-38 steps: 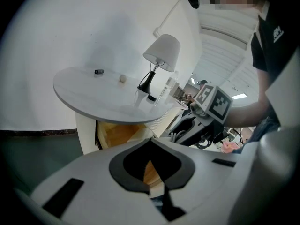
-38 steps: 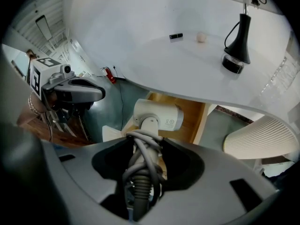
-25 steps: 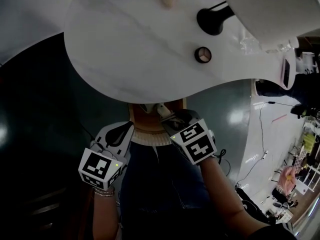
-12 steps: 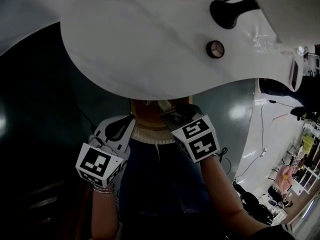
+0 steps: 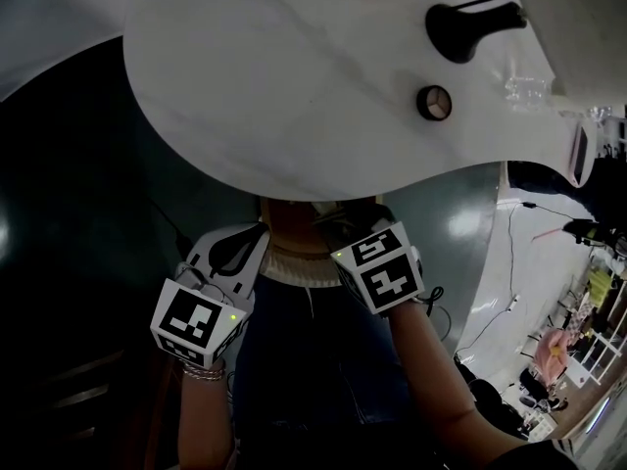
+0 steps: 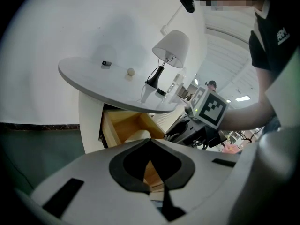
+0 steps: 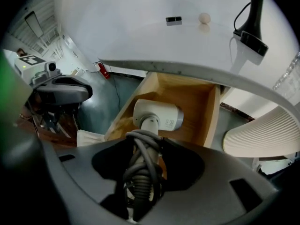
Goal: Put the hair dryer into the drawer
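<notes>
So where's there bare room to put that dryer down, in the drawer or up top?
The drawer looks bare: open wood behind the hair dryer, between the side walls. On the tabletop, the broad left part is free; it gets busier toward the lamp base and the small round item beside it.

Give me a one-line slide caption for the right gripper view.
White hair dryer, held by its cord-wrapped handle in the right tongs, at the open wooden drawer.
</notes>
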`<control>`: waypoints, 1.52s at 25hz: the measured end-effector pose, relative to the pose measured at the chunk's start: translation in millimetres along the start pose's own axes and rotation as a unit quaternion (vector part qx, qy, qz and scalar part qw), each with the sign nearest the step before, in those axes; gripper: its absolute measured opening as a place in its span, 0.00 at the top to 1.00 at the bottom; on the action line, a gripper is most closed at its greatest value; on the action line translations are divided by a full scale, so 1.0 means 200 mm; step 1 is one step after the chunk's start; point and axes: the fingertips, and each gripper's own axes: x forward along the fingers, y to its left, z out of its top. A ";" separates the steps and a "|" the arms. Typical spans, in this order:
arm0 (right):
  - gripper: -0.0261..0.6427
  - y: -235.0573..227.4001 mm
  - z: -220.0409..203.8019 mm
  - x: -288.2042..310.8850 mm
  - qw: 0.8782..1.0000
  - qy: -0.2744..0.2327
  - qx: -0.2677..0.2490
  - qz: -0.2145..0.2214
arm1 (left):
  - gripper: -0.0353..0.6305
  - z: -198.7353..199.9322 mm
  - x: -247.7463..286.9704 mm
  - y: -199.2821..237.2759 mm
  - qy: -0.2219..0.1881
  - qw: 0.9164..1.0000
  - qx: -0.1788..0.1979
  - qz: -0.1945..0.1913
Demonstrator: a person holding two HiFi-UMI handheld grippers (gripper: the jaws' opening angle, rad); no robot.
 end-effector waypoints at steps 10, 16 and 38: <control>0.65 0.04 0.03 0.05 0.999 0.029 -0.012 -0.017 | 0.92 -0.05 -0.04 0.00 0.006 1.000 0.005 0.001; 0.65 0.05 0.10 0.11 0.998 0.034 -0.038 -0.028 | 0.92 -0.05 -0.06 0.03 -0.001 1.000 -0.001 0.007; 0.64 0.03 0.07 0.13 0.976 0.028 -0.173 -0.132 | 0.92 -0.08 -0.08 0.04 0.001 1.000 0.000 0.013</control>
